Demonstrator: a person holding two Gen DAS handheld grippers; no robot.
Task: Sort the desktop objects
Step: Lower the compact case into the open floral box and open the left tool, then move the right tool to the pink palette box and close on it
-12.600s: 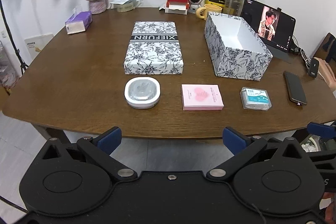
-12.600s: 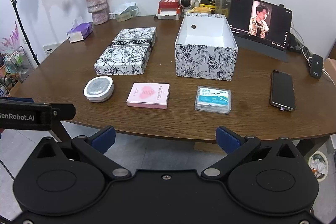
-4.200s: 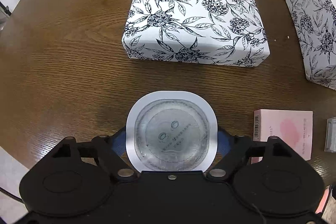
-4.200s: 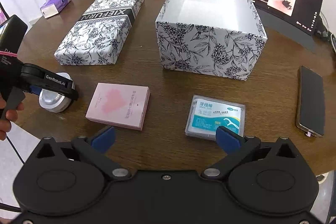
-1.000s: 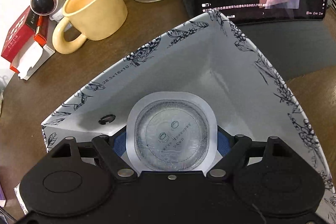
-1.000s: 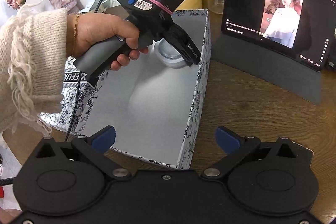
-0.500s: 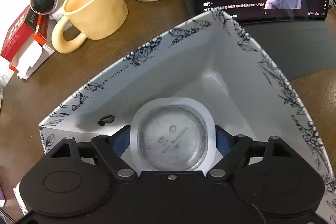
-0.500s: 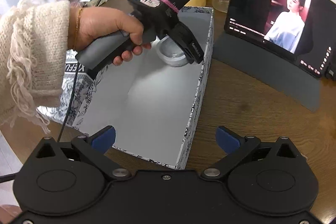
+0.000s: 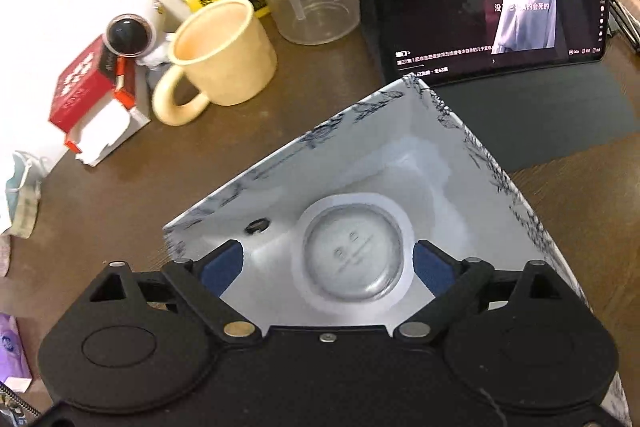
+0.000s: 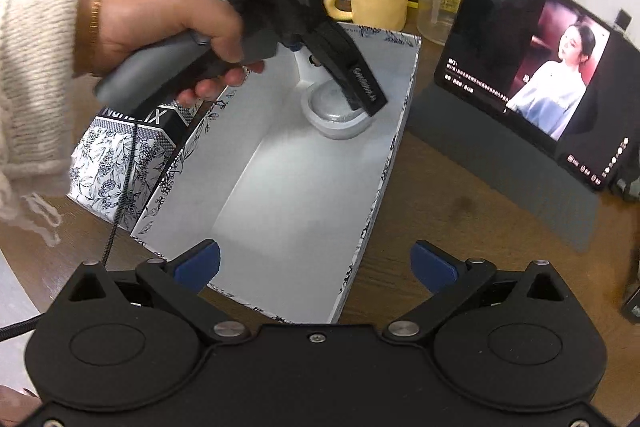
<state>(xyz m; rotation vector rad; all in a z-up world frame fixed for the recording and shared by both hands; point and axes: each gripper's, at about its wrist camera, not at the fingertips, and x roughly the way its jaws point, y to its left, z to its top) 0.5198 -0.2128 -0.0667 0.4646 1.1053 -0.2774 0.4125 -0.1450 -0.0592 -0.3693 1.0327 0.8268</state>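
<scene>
**One item boxed, both tools free**

One round white case (image 9: 352,259) lies on the floor of the patterned box (image 10: 394,147), in its far corner, so later items have room nearer the front. The left gripper (image 9: 328,263) straddles it with jaws wide, no pad touching. The right gripper (image 10: 316,263) hovers at the box's near end, jaws wide and empty.

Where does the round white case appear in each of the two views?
Left wrist: round white case low centre, between the open left claw's fingers, inside the floral box.
Right wrist: upper centre, at the box's far end.
Shared landmark: yellow mug.
</scene>
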